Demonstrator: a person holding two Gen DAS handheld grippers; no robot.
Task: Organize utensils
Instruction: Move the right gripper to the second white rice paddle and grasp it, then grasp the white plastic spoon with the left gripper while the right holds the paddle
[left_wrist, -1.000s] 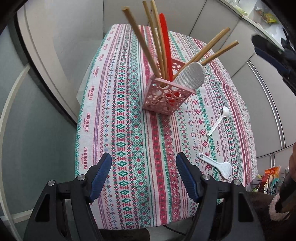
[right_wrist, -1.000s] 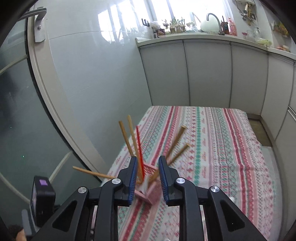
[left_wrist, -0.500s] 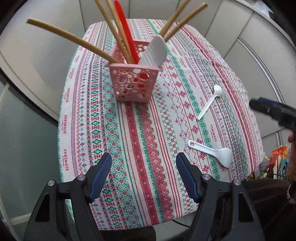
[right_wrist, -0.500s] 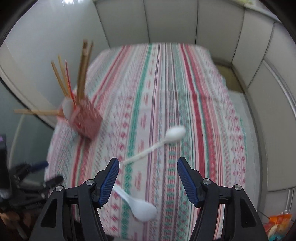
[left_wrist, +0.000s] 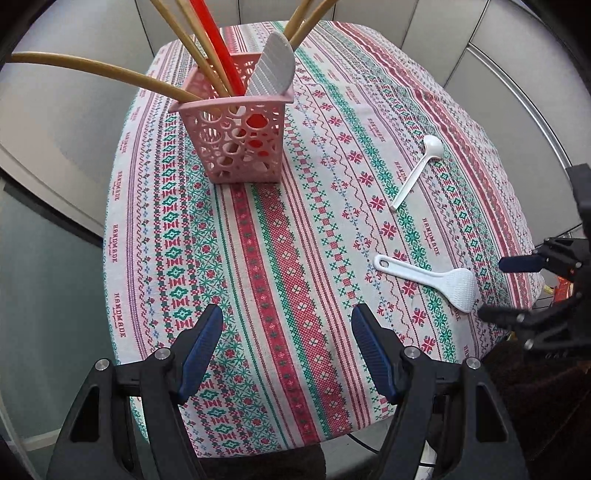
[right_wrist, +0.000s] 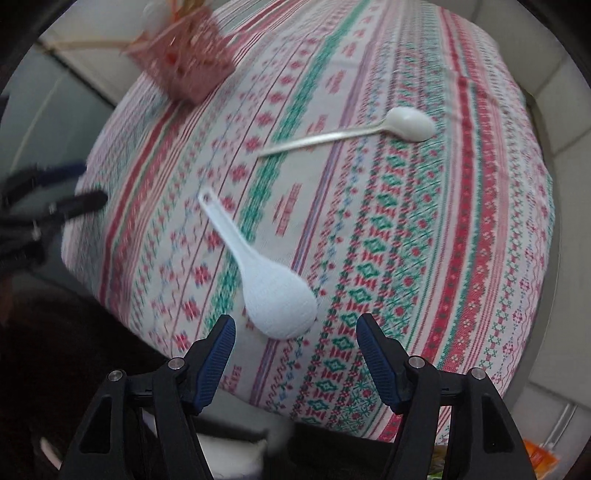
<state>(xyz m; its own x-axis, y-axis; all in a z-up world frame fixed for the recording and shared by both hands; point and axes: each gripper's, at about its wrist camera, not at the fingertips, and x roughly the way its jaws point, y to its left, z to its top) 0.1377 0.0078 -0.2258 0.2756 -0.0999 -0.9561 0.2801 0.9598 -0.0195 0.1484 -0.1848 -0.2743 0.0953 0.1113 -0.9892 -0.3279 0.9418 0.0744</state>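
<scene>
Across the striped tablecloth (left_wrist: 280, 236) you can read "HANDMADE" stitched repeatedly in red along the bands. Your left gripper (left_wrist: 287, 347) hangs with jaws apart over bare cloth, nothing between them. Your right gripper (right_wrist: 295, 354) has just been opening its jaws; they stand apart just short of the white rice paddle (right_wrist: 273, 291), not touching it. Beyond lie the white spoon (right_wrist: 369, 129) and the pink basket (left_wrist: 236, 136) holding upright utensils.
</scene>
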